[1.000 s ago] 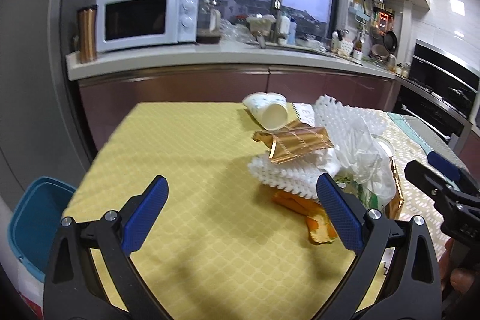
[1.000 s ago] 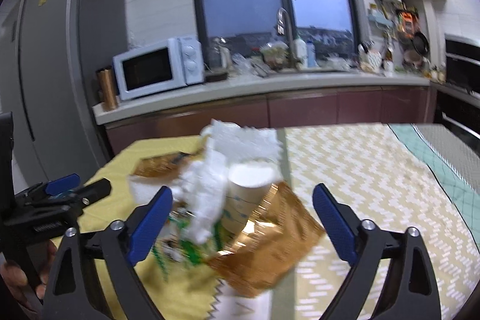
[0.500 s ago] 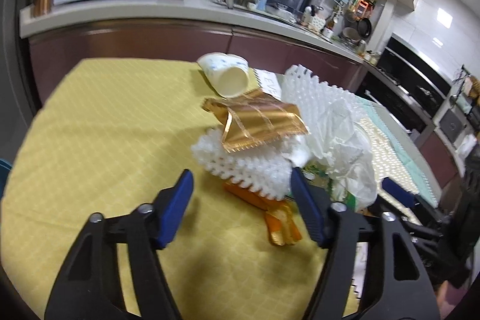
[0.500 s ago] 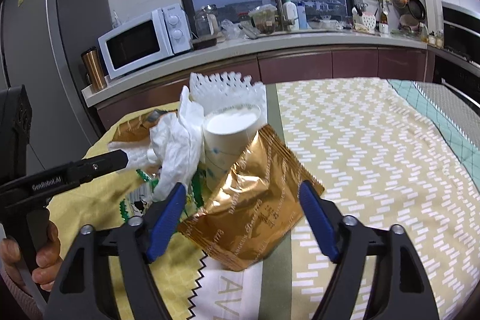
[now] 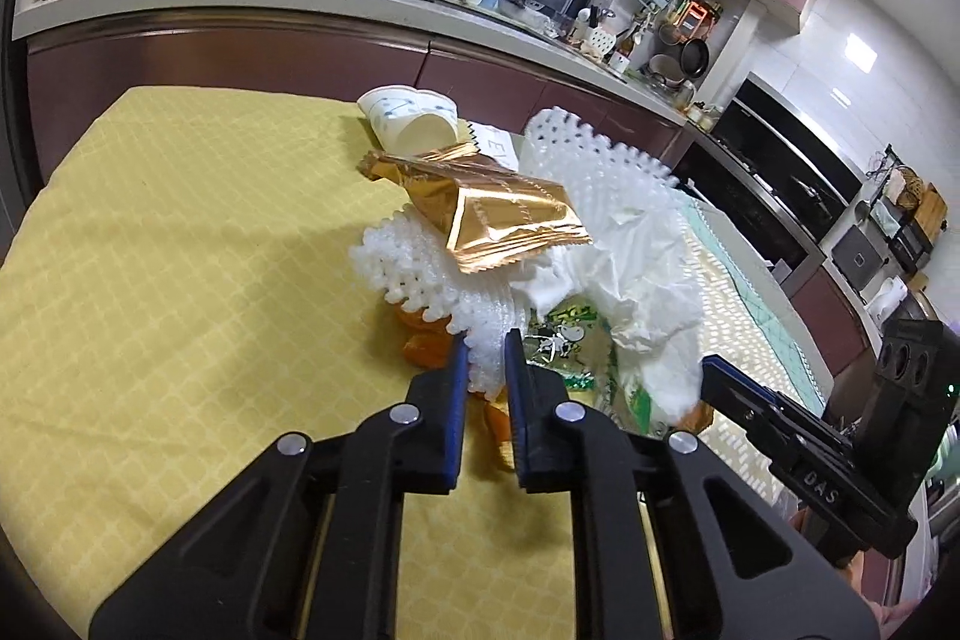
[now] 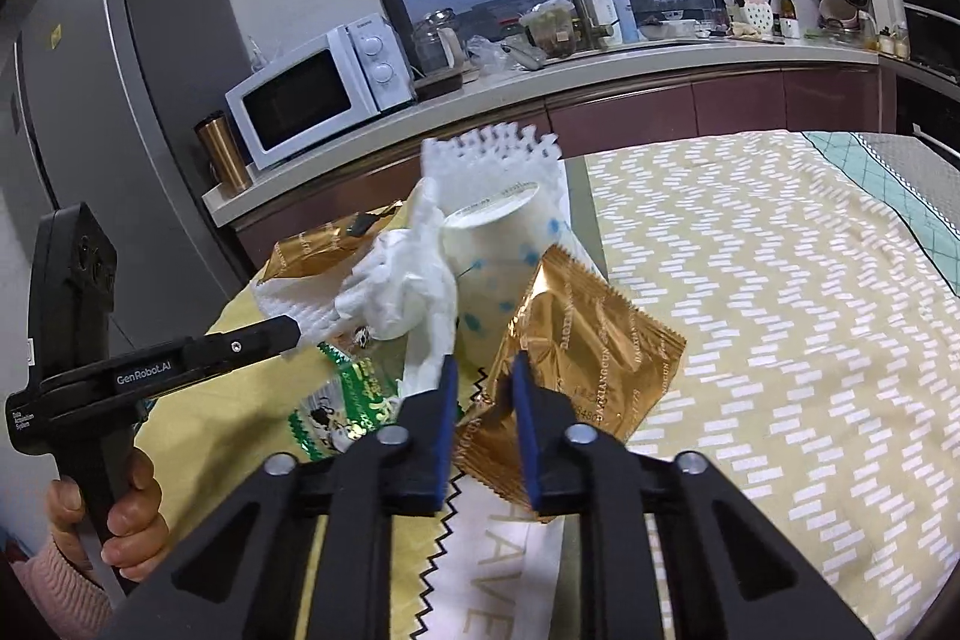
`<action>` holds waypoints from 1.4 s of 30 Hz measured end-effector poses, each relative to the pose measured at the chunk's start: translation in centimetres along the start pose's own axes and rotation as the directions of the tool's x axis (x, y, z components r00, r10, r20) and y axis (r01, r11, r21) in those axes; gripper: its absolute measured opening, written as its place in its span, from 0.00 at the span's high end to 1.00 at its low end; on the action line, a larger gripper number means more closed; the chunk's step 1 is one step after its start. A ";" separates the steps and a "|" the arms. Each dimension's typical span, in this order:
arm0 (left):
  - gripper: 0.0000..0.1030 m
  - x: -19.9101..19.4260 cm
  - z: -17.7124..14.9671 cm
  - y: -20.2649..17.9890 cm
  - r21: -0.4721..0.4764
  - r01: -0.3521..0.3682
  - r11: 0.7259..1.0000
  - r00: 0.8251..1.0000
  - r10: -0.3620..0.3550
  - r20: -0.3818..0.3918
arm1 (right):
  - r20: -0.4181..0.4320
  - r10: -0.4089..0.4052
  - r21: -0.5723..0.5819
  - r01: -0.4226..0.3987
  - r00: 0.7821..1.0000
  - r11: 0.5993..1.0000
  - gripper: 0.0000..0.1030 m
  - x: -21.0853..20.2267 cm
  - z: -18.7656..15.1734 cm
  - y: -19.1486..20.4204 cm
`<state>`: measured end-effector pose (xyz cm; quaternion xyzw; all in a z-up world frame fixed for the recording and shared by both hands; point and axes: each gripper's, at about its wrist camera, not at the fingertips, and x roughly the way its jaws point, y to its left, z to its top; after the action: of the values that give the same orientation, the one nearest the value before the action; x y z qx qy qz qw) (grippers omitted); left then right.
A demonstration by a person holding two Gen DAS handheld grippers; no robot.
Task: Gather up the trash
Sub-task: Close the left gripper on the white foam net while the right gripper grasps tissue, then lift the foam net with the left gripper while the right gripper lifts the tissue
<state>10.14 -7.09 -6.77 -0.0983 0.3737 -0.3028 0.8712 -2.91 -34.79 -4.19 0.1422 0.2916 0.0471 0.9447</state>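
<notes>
White foam fruit netting [image 5: 420, 274] pinched by left hand-held gripper [image 5: 485, 361]; right hand-held gripper [image 6: 483, 388] clamps gold foil wrapper [image 6: 591, 346] on tabletop [image 5: 180, 232].

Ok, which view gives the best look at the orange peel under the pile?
The left wrist view. The orange peel shows there on the yellow cloth beneath the white foam net, just left of the left hand-held gripper, which is shut on that net. In the right wrist view, the peel is hidden behind the pile.

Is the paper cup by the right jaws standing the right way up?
No, the paper cup stands upside down, its flat base on top, just behind the gold wrapper that the right gripper pinches.
</notes>
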 end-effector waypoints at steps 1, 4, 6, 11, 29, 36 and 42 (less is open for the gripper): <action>0.88 -0.3 -0.1 0.0 0.003 0.002 1.000 1.000 -0.002 0.005 | 0.001 0.004 0.001 -0.004 1.000 1.000 0.97 -0.1 0.0 0.0; 0.88 -1.5 0.0 0.2 0.005 0.013 1.000 1.000 -0.013 0.020 | -0.004 0.003 0.006 -0.003 1.000 1.000 0.98 -0.5 0.0 0.0; 0.88 -2.5 -0.2 0.4 0.015 0.001 1.000 0.999 -0.002 0.036 | -0.008 -0.001 0.011 0.001 1.000 1.000 0.98 -0.6 -0.1 -0.2; 0.88 -4.5 -0.7 1.4 0.016 -0.003 1.000 0.999 0.002 0.053 | -0.003 -0.062 -0.009 0.062 0.998 0.998 0.92 -0.8 -0.3 -0.1; 0.88 -8.5 -3.0 4.0 0.008 -0.016 1.000 0.997 0.015 0.080 | -0.066 -0.286 -0.219 0.266 0.956 0.939 0.83 2.2 -1.8 1.3; 0.88 -10.1 -3.9 4.1 0.031 -0.002 1.000 0.995 -0.001 0.102 | -0.056 -0.239 -0.185 0.225 0.969 0.957 0.97 1.2 -1.3 0.8; 0.88 -12.0 -4.3 4.2 0.047 -0.006 0.999 0.990 -0.001 0.138 | -0.034 -0.100 -0.170 0.092 0.994 0.981 0.58 0.4 -0.3 2.3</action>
<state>2.58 3.64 -4.34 -0.0980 0.3054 -0.3028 0.8975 -2.74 -32.41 -4.00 0.0466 0.3130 0.0289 0.9482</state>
